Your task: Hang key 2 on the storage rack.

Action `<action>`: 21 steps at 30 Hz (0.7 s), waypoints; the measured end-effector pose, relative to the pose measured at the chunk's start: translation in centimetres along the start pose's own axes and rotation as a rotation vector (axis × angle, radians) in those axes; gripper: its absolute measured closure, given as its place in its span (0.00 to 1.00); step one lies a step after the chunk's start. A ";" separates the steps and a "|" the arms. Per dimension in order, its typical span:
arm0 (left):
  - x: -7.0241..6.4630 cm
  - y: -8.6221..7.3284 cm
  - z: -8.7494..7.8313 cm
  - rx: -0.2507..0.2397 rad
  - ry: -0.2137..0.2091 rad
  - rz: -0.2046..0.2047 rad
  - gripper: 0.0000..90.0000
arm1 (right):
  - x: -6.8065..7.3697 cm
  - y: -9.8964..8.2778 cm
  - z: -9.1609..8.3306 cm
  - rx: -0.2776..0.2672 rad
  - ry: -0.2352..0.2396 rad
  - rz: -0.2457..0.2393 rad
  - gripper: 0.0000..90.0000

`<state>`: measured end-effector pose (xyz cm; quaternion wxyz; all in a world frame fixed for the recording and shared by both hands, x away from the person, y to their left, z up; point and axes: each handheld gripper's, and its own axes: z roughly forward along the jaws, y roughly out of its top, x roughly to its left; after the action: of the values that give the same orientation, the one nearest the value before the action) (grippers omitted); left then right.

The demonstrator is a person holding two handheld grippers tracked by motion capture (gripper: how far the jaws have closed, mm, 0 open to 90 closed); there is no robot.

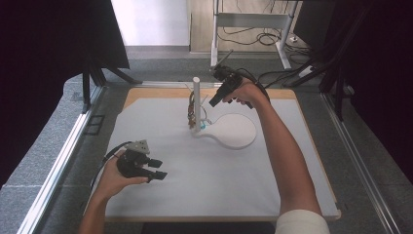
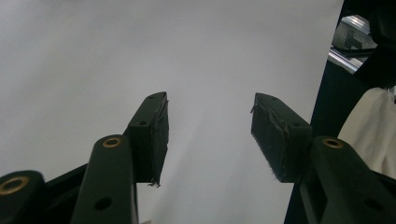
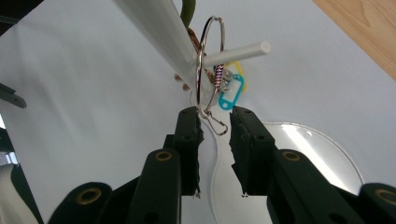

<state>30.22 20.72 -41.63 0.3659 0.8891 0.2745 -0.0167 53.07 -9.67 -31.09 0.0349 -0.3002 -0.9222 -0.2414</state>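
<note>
The right hand-held gripper (image 3: 215, 123) has its jaws slightly apart, the key ring's (image 3: 205, 74) clasp between them, hanging from the stand's peg (image 3: 243, 50) just ahead. The left hand-held gripper (image 2: 210, 126) gapes empty over the counter (image 2: 140, 46).

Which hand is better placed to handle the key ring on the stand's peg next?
Right. The right gripper sits at the key ring hanging on the stand, jaws slightly apart around its clasp. The left gripper rests open, far off over the white mat.
</note>
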 end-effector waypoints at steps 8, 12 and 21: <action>-0.1 0.0 0.1 0.006 0.004 -0.005 0.52 | 0.5 -3.2 -1.9 -0.043 -0.017 -0.010 0.73; -0.1 0.0 0.1 0.011 0.007 0.000 0.52 | 0.9 -5.2 -2.7 -0.068 -0.027 -0.008 0.69; -0.3 0.0 0.1 0.006 0.011 -0.016 0.52 | 1.8 -10.0 -3.7 -0.164 -0.040 -0.021 0.60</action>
<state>30.01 20.51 -41.69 0.3616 0.8879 0.2838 -0.0154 45.61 -17.47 -31.68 -0.0106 -0.2969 -0.9030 -0.3103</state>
